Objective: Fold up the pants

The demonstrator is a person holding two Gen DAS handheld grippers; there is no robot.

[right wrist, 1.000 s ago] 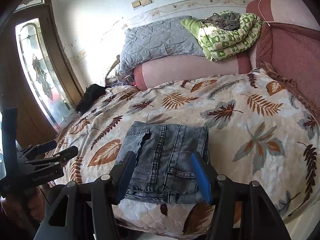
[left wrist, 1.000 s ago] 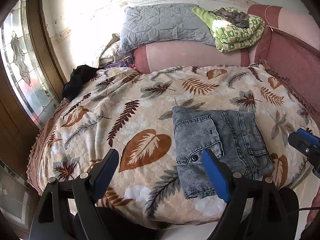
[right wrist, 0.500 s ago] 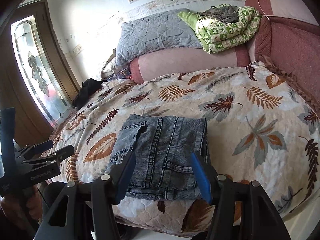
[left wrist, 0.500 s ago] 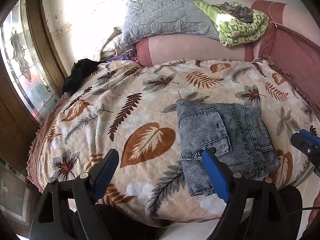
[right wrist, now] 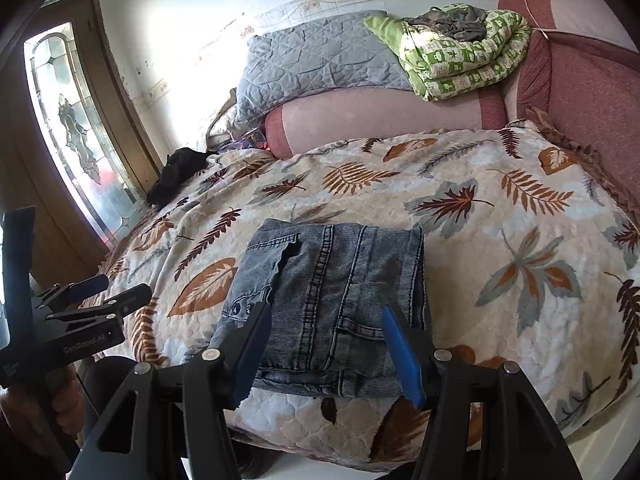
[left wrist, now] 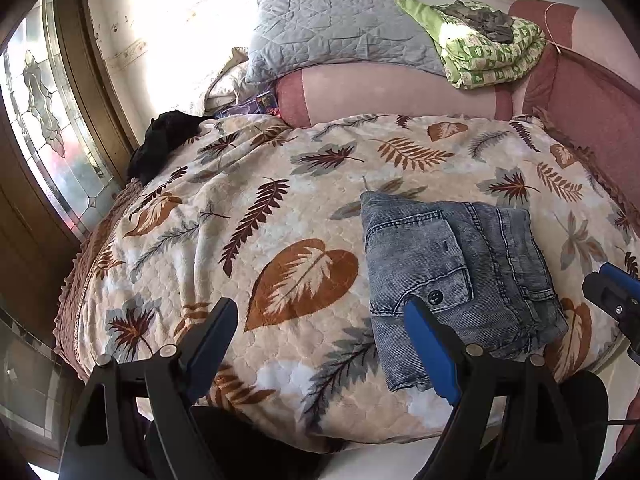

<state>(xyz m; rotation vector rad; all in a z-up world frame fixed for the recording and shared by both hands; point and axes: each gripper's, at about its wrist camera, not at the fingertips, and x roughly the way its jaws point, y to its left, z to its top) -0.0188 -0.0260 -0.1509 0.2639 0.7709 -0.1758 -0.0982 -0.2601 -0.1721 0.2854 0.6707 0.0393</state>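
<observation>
Grey-blue denim pants (left wrist: 452,276) (right wrist: 336,300) lie folded into a compact rectangle near the front edge of the leaf-patterned bed cover (left wrist: 240,220) (right wrist: 500,220). My left gripper (left wrist: 320,312) hovers open above the front of the bed, left of the pants, its right finger over their near corner. My right gripper (right wrist: 326,320) is held open above the pants' near edge, with nothing pinched. The left gripper (right wrist: 116,288) also shows at the left of the right wrist view, and the right gripper's tip (left wrist: 612,288) at the right edge of the left wrist view.
A grey quilted pillow (left wrist: 340,32) and a green patterned blanket (left wrist: 488,48) rest on the pink headboard roll (left wrist: 400,92). A black garment (left wrist: 160,144) lies at the bed's far left corner. A stained-glass door (left wrist: 44,120) stands to the left.
Both views have drifted slightly, so the pants sit a little lower and nearer in frame. Pants and jaw openings are unchanged.
</observation>
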